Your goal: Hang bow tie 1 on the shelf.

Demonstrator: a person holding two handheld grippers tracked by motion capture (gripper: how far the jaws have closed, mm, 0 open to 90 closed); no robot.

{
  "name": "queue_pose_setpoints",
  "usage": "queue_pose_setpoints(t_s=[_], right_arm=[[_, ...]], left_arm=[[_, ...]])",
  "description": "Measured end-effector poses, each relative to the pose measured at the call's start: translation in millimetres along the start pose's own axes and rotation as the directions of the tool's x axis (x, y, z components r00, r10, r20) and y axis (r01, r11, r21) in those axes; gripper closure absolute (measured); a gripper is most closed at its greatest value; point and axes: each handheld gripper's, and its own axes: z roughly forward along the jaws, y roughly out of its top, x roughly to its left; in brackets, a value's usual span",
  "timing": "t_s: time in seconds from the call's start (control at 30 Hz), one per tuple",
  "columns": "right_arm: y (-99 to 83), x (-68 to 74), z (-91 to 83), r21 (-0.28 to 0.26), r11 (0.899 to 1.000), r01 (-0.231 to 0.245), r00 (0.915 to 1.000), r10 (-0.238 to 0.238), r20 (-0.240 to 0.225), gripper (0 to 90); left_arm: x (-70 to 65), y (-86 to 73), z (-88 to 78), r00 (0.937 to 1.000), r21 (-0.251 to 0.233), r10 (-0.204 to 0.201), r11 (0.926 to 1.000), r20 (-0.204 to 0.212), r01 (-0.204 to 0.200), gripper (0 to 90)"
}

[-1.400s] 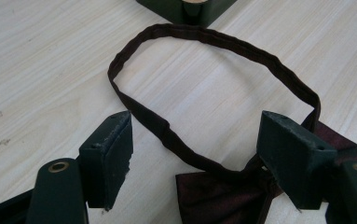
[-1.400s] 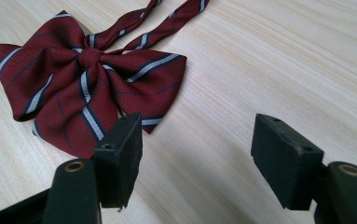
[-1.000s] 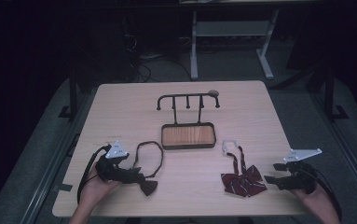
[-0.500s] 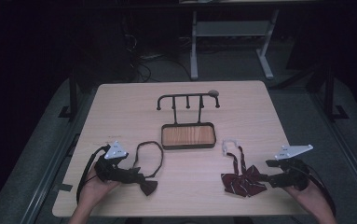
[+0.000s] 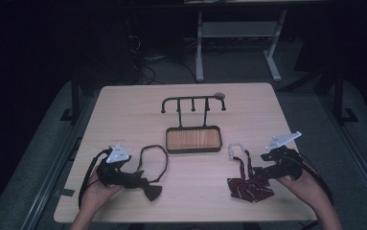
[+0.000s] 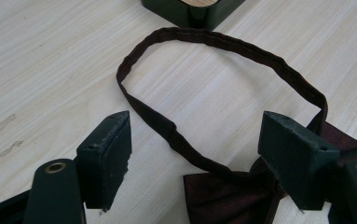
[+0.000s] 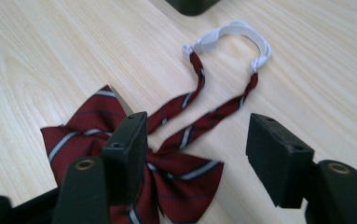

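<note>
Bow ties lie on the bench (image 5: 123, 103), one before each hand. The striped red tie (image 7: 167, 172) sits at the near right, its bow right under the right tongs (image 7: 199, 154); its two strap ends run away from the tongs toward the tray (image 5: 193, 140) and meet in a white clasp (image 7: 234, 39). So the tie's long axis points roughly along the reach of those tongs, bow nearest, clasp farthest. The right hand (image 5: 305, 184) is clearly the nearer one to it. The right jaws have just been closing a little, yet they stand well apart, with the bow's knot and the strap roots between them and nothing pinched.

The dark tie (image 6: 232, 191) lies at the near left, its bow low between the left tongs (image 6: 199, 154) and its strap looping out ahead toward the tray. Those jaws also stand wide apart, gripping nothing.

Behind the tray stands a black rack (image 5: 193, 103) with pegs, well apart from both ties. I judge the next move to be a pinch at the red tie's knot, which needs the tongs to drop straight down.

No writing or brand can be read.
</note>
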Motion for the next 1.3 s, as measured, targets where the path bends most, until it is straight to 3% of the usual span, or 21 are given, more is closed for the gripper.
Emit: queue_pose_setpoints(t_s=[0.2,0.57,0.97,1.07,1.3], right_arm=[[14.5,-1.8,6.3,0.036,0.999,0.038,0.9993,-0.038,0.003,41.2],[36.7,-6.1,19.2,0.089,0.995,0.054,0.9985,-0.053,-0.016,43.0],[56.8,-14.5,32.5,0.146,0.988,0.047,0.9988,-0.045,-0.019,44.7],[62.4,-19.9,37.0,0.163,0.986,0.042,0.999,-0.04,-0.019,44.9],[67.0,-36.4,48.5,0.198,0.98,0.007,0.9999,-0.005,-0.011,47.4]], left_arm=[[0.8,0.7,-1.6,0.9999,0.004,0.003,1.0,-0.011,-0.003,26.2],[1.0,1.1,-2.7,0.9998,-0.009,-0.002,1.0,-0.019,0.002,26.3],[-0.4,1.4,-4.9,0.9999,-0.024,-0.006,0.9997,-0.013,0.006,26.3],[0.0,0.9,-3.4,0.9997,-0.023,-0.024,0.9994,-0.007,0.024,26.3],[2.4,-0.1,-3.5,0.9998,-0.019,-0.02,0.9996,-0.008,0.02,26.2]])
